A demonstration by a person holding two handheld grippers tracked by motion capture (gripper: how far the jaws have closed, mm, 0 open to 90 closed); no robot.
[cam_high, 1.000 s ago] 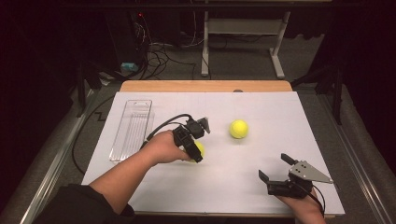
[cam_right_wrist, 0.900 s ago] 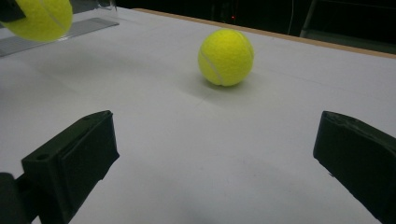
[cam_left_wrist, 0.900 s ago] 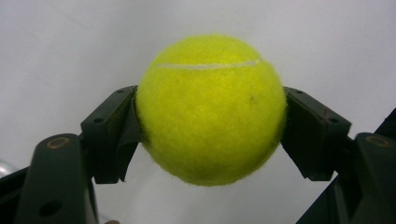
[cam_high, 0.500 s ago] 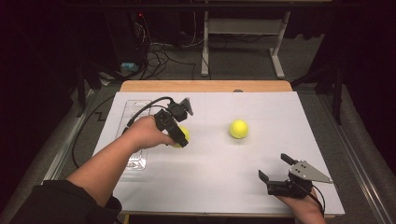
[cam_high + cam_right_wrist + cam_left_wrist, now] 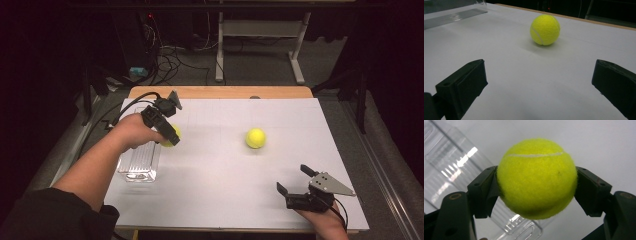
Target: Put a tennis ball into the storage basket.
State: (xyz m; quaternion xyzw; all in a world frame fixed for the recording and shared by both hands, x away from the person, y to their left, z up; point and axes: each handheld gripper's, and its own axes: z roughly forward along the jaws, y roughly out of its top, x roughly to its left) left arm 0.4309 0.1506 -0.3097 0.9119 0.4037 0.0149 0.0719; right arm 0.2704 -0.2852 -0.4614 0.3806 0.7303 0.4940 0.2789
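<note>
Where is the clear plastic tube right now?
In the high view the clear tube lies at the table's left edge, partly under the person's left forearm, just below the left tool holding a tennis ball.

Fuzzy felt tennis ball [image 5: 536, 178] — glossy clear plastic container [image 5: 140, 160] — matt white tabletop [image 5: 220, 185].

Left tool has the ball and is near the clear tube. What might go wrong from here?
1. The left tool grips the tennis ball only at its sides, so a jolt might pop it out and send it rolling.
2. The clear plastic tube lies loose on the table; a nudge from the ball or tool may shove it away.
3. The second ball sits free and could roll if bumped.
</note>
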